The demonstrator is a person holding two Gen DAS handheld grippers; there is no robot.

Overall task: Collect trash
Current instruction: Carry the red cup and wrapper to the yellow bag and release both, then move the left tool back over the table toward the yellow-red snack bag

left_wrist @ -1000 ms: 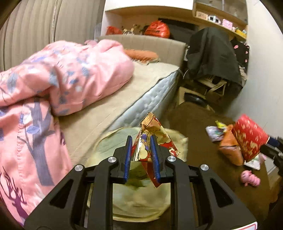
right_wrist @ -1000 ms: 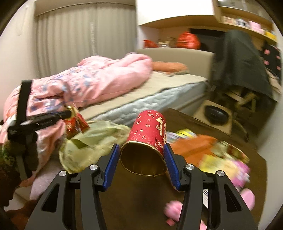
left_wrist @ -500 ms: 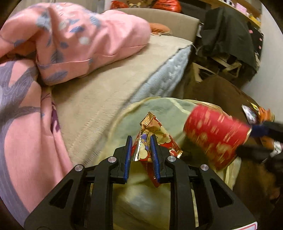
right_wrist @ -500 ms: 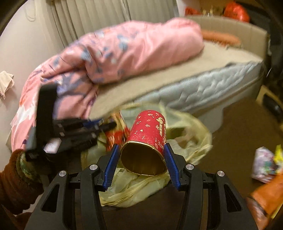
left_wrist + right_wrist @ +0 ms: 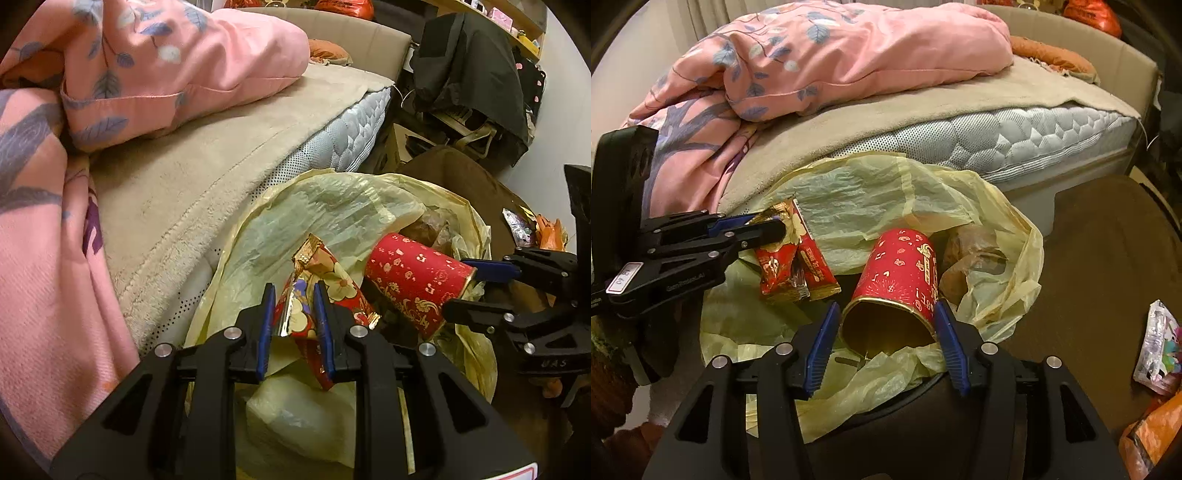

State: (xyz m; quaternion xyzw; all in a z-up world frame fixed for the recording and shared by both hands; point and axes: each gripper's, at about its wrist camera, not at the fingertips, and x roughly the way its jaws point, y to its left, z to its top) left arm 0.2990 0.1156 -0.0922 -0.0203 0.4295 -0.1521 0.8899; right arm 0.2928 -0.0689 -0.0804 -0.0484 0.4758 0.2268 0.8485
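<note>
2 claws over bag: left pinching wrapper, right just widening around cup

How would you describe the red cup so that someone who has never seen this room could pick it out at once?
Beside the bed a yellow plastic bag lies open. Over its mouth, between the right gripper fingers, is the red cup, a gold-rimmed cylinder with its open end toward the camera. The neighbouring red wrapper, pinched by the left gripper, is flat and crumpled.
</note>
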